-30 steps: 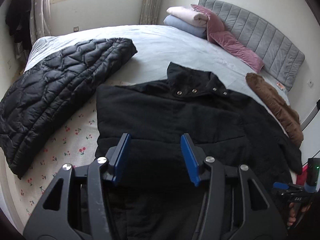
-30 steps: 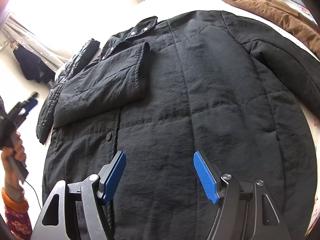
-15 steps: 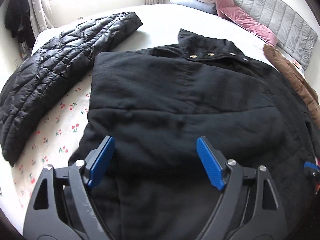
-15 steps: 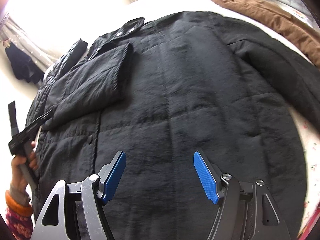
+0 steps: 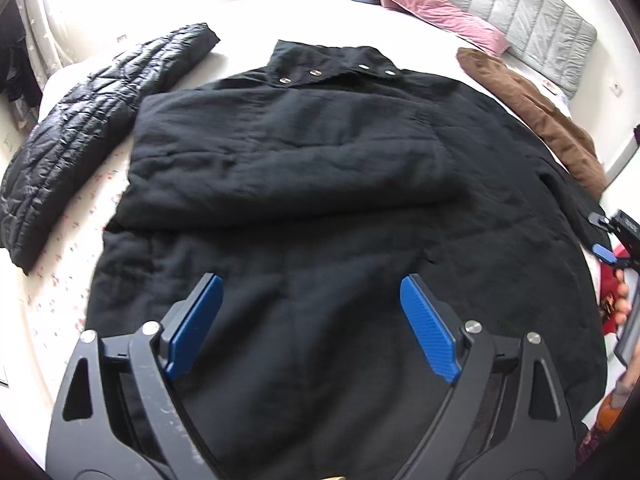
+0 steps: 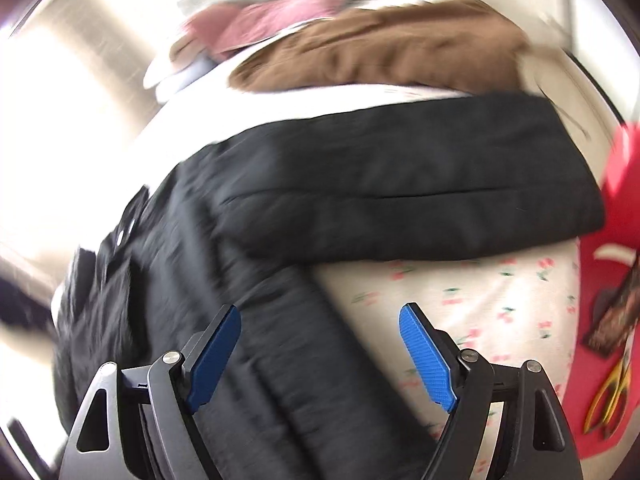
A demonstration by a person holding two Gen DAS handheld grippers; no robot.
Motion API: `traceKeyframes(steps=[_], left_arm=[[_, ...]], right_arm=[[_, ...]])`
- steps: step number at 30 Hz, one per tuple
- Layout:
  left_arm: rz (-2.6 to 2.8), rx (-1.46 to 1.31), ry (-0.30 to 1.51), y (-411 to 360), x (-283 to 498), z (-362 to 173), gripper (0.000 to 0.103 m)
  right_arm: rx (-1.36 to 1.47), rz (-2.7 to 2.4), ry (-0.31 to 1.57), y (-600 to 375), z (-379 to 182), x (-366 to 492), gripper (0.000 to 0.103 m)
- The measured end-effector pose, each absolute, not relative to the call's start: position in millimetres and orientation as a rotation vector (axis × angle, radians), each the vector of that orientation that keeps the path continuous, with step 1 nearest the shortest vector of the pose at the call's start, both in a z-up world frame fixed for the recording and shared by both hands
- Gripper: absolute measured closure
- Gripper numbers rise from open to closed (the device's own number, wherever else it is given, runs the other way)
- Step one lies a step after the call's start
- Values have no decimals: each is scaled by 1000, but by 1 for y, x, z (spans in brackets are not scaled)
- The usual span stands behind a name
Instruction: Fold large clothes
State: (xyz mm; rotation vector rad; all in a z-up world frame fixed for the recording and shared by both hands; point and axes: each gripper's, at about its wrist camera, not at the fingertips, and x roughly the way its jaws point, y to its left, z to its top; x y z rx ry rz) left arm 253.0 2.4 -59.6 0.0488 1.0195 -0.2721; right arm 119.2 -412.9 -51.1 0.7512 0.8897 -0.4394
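A large black padded coat (image 5: 320,184) lies spread on the bed, collar with snap buttons at the far end, its left sleeve folded across the chest. My left gripper (image 5: 310,316) is open and empty, hovering over the coat's lower body. My right gripper (image 6: 320,340) is open and empty above the coat's right edge, where the outstretched right sleeve (image 6: 400,192) lies across the cherry-print sheet (image 6: 480,304). The right wrist view is motion-blurred. The right gripper also shows at the left wrist view's right edge (image 5: 612,240).
A black quilted jacket (image 5: 88,120) lies left of the coat. A brown garment (image 5: 532,108) lies to its right, also in the right wrist view (image 6: 380,48). Pink and pale pillows (image 5: 432,8) rest by the grey headboard (image 5: 532,28). A red item (image 6: 616,280) sits at the right.
My left gripper has opened wider and moved lower and closer over the coat. My right gripper has swung right, from over the coat's body to its right edge and sleeve.
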Motion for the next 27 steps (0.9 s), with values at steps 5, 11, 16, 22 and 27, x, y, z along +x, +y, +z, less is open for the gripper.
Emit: traceKeyframes(steps=[5, 11, 16, 22, 27], left_arm=[[-297, 75, 1024, -15, 241, -63, 12], [-308, 102, 1029, -26, 241, -67, 12], [-320, 97, 1042, -30, 249, -63, 12], [-339, 86, 1005, -32, 265, -47, 12], [-358, 63, 982, -34, 280, -42, 12]], right_arm=[[865, -560, 860, -457, -75, 107, 20], [1021, -554, 752, -494, -98, 108, 20], [987, -565, 659, -508, -100, 117, 20], [949, -595, 593, -516, -102, 122, 49], [934, -564, 538, -521, -94, 115, 89]])
